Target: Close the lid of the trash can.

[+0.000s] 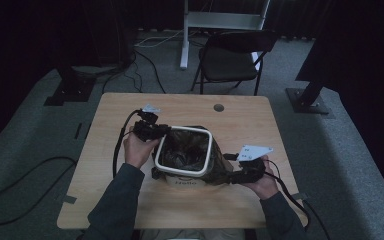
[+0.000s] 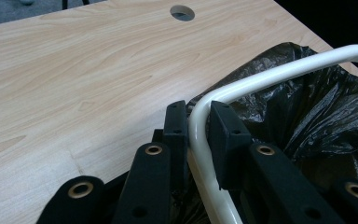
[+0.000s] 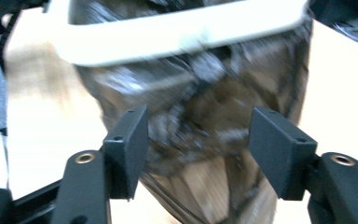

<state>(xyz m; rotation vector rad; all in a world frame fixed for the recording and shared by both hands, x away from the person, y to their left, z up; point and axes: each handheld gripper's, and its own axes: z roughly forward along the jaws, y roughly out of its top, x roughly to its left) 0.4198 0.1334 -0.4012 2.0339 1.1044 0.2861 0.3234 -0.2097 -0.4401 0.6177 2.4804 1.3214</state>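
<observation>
A small bin (image 1: 182, 182) with a white rim (image 1: 184, 128) and a black bag liner (image 1: 182, 152) stands at the middle of the wooden table (image 1: 120, 200). My left gripper (image 1: 159, 131) is shut on the rim's far-left corner. In the left gripper view the white rim (image 2: 200, 135) runs between the two fingers (image 2: 176, 123), and the bag (image 2: 317, 112) lies to its right. My right gripper (image 1: 230, 176) is at the bin's right side, open. In the blurred right gripper view its jaws (image 3: 200, 135) stand wide apart, with the bag-covered side (image 3: 200, 102) beyond them and the rim (image 3: 182, 35) above.
A cable hole (image 1: 218, 107) sits near the table's far edge. A dark folding chair (image 1: 232, 55) stands behind the table. Cables (image 1: 25, 185) lie on the grey floor at left, and black stand bases (image 1: 310, 102) sit at both sides.
</observation>
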